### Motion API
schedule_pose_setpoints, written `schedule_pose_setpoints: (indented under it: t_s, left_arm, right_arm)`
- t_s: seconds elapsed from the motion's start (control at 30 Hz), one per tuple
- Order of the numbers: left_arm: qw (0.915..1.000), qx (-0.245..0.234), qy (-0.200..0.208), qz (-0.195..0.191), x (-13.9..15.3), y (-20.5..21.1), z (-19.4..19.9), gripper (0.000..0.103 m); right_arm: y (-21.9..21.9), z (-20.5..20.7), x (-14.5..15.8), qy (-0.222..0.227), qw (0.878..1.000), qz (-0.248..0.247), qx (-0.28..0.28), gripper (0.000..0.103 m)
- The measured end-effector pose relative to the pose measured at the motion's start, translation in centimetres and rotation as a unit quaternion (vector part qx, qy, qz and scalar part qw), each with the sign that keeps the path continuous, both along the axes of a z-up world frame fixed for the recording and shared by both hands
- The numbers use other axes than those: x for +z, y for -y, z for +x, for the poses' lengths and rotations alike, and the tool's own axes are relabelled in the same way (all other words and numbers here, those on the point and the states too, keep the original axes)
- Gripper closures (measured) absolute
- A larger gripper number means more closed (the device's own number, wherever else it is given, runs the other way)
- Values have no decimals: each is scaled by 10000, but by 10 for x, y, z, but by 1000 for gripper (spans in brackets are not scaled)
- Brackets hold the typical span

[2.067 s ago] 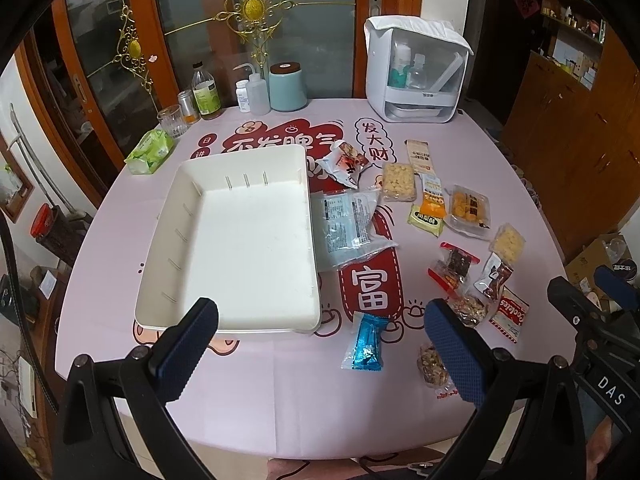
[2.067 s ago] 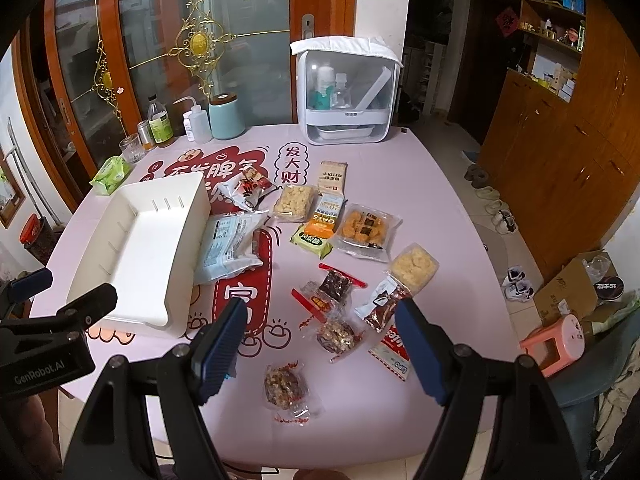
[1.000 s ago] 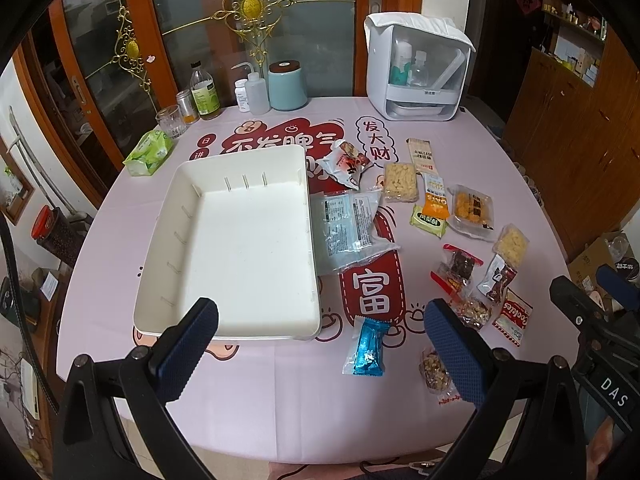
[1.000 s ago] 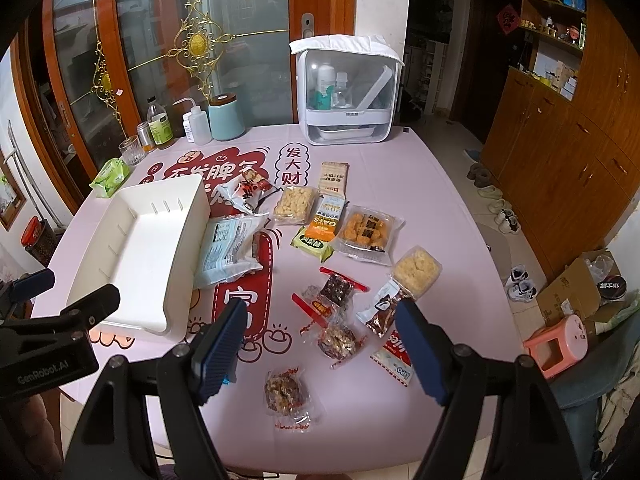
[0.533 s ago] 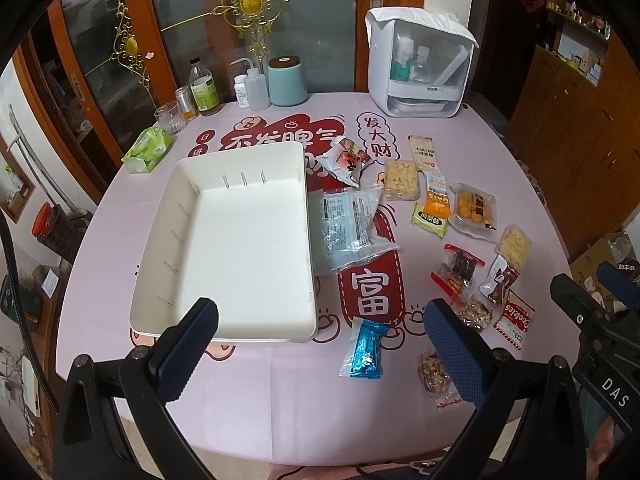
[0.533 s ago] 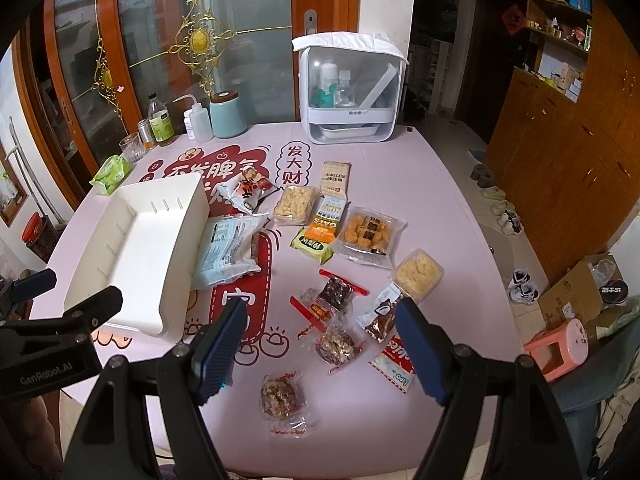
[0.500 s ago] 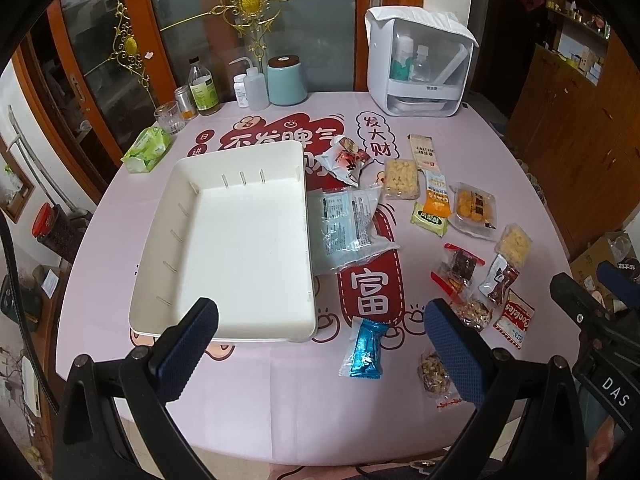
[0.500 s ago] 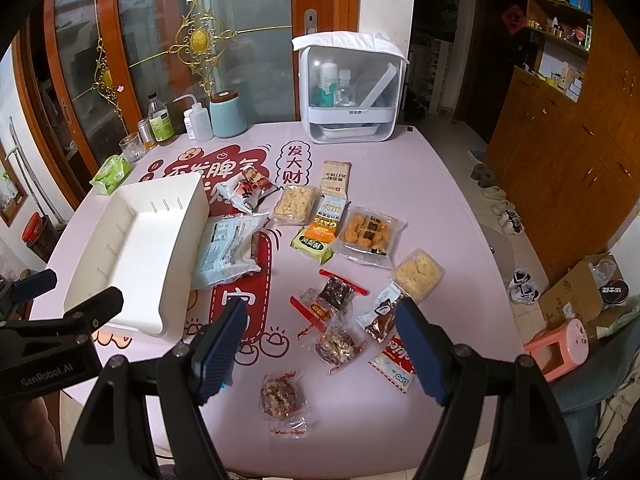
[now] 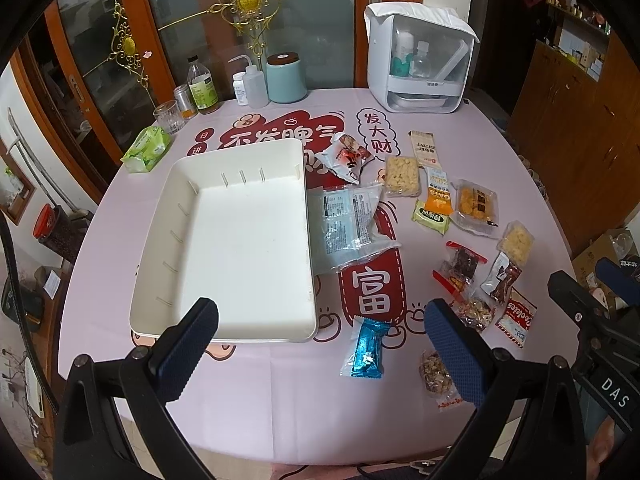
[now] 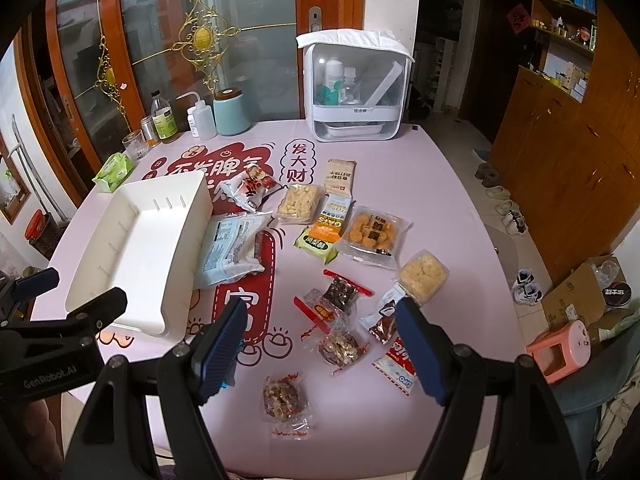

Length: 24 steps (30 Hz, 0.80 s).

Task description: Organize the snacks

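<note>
- Both wrist views: even, soft indoor light, moderately bright; no hard shadows on tabletop (image 9: 248, 412).
- White tray (image 9: 236, 248) near blown out, little surface detail.
- Glass doors (image 10: 240, 60) show faint reflections, no strong glare.
- Heavy fisheye: black vignette in corners, edges bent.
- Right-side room bg dim.
- Centre sharp, no motion blur.

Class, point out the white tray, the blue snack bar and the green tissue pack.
white tray (image 9: 240, 248): left wrist view, bare floor.
blue snack bar (image 9: 367, 347): left wrist view, wrapper middle.
green tissue pack (image 10: 114, 171): right wrist view, top face.
</note>
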<state>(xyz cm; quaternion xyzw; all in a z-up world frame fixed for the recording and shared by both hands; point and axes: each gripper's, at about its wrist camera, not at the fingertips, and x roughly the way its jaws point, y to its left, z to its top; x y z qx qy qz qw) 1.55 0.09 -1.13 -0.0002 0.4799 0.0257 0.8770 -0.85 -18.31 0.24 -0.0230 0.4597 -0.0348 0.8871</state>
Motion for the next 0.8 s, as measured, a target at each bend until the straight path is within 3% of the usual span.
schedule_pose_setpoints:
  t_s: [0.8]
  left_arm:
    - [9998,-165,-132,48,-11,24,4,1]
  right_arm:
    - [20,-1,-14,-222,9997,9,-38,26]
